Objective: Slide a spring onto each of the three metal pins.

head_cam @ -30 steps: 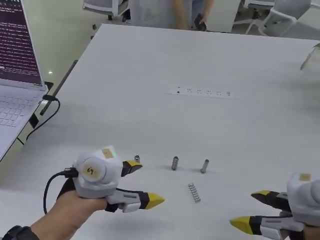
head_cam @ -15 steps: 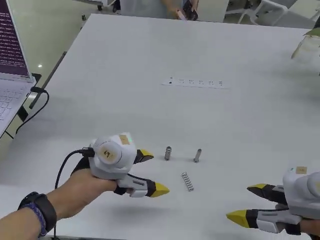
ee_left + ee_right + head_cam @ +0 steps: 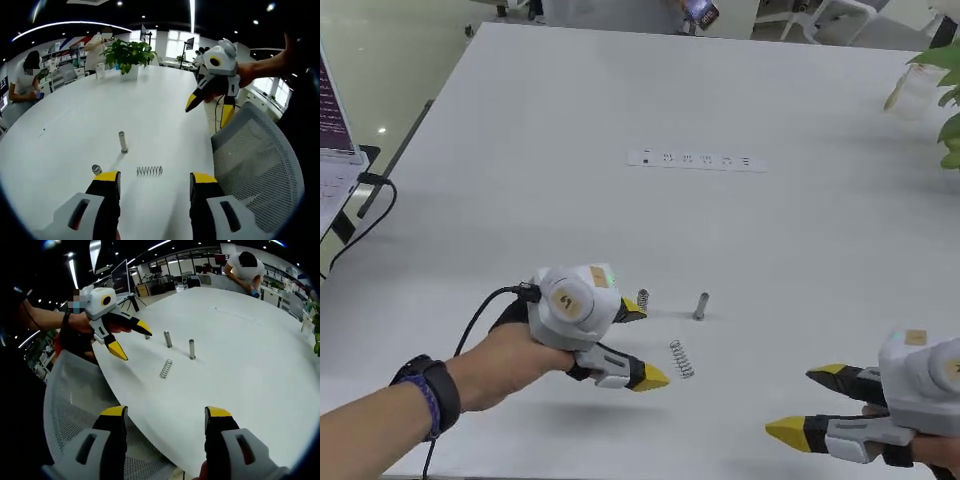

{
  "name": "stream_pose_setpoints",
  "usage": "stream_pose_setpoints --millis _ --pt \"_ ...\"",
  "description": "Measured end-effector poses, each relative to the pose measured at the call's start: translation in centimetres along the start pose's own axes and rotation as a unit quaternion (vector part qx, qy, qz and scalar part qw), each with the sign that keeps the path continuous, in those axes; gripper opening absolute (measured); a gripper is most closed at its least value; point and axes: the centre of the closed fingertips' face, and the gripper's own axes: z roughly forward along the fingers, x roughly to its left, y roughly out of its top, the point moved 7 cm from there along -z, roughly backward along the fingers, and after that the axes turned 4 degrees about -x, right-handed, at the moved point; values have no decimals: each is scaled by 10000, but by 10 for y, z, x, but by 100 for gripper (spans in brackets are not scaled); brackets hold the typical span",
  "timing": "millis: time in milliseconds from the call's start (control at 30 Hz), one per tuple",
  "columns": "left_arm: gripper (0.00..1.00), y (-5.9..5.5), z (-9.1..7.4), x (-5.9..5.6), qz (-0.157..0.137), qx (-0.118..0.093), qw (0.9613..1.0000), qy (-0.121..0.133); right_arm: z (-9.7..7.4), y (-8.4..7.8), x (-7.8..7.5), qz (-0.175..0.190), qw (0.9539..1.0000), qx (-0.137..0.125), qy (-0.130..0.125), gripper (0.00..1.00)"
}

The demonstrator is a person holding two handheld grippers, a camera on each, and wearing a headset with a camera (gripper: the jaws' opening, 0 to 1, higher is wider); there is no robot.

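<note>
Hovering just beside the loose spring [image 3: 680, 358], left tongs [image 3: 648, 345] spread and empty | spring lies flat on worktop [image 3: 620, 200] near bare pin [image 3: 701, 305] | right tongs [image 3: 800, 402] released, well apart | best: pinch spring near one end, tip upright, thread down.

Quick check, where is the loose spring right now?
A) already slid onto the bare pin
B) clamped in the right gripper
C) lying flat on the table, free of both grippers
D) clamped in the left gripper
C: the loose spring lies on its side on the table, just ahead of the open left gripper and touching neither of its jaws.
</note>
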Motion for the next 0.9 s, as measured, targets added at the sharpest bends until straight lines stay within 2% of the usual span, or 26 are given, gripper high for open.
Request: stream_pose_setpoints --millis 300,567,767,900 --pt "46 -1 26 6 390 297 9985 -244 0 1 3 35 10000 -48 11 60" --pt "42 -7 52 9 378 474 9975 -373 -3 -1 2 128 9999 -70 -25 60" --pt "42 -17 65 7 586 727 9942 -540 -5 -4 1 186 9998 -48 -39 59" --pt "41 -18 70 6 665 752 9929 -646 -7 -7 0 214 9998 -30 -47 59"
